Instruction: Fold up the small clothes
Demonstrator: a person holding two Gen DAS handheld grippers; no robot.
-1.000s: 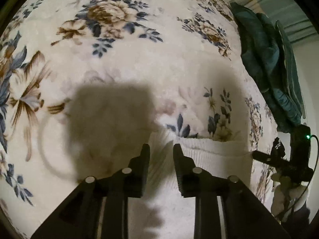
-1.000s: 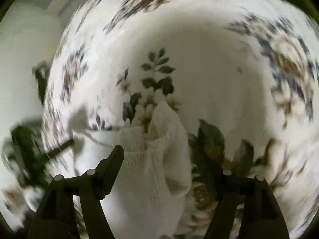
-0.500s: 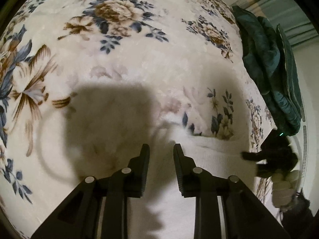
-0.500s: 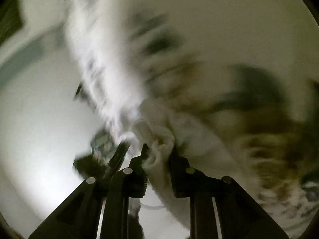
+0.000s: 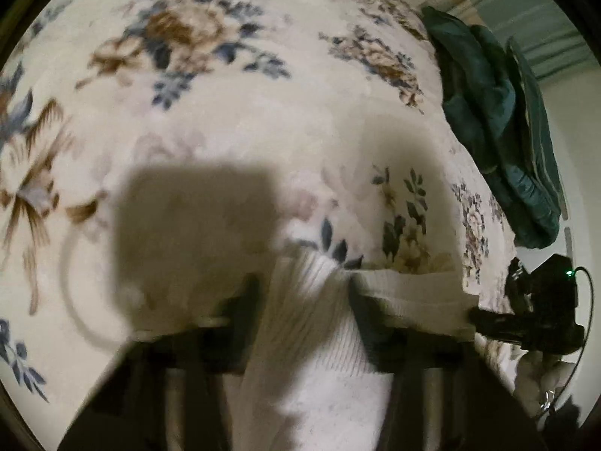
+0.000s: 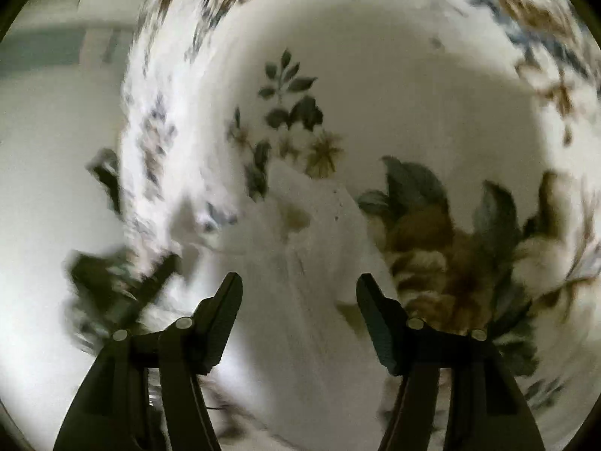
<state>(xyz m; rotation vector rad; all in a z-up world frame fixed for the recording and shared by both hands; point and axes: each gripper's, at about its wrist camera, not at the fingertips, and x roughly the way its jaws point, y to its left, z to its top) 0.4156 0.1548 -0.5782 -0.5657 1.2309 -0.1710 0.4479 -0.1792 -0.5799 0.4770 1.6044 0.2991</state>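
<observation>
A white ribbed knit garment [image 5: 319, 338] lies on a cream floral blanket [image 5: 263, 112]. My left gripper [image 5: 304, 293] stands open, its blurred jaws on either side of a raised fold of the garment. The other gripper [image 5: 526, 323] shows as a dark shape at the garment's right edge. In the right wrist view the white garment [image 6: 300, 263] lies between and beyond the fingers of my right gripper [image 6: 298, 289], which is open and empty. That view is blurred by motion.
A dark teal bundle of cloth [image 5: 499, 131] lies at the blanket's far right edge. The floral blanket [image 6: 375, 75] fills most of the right wrist view. A pale floor or wall [image 6: 49, 188] shows beyond its left edge.
My right gripper was shut on a bunch of the white garment half a second ago and is now open off it. My left gripper's jaws have spread wider around the garment's fold.
</observation>
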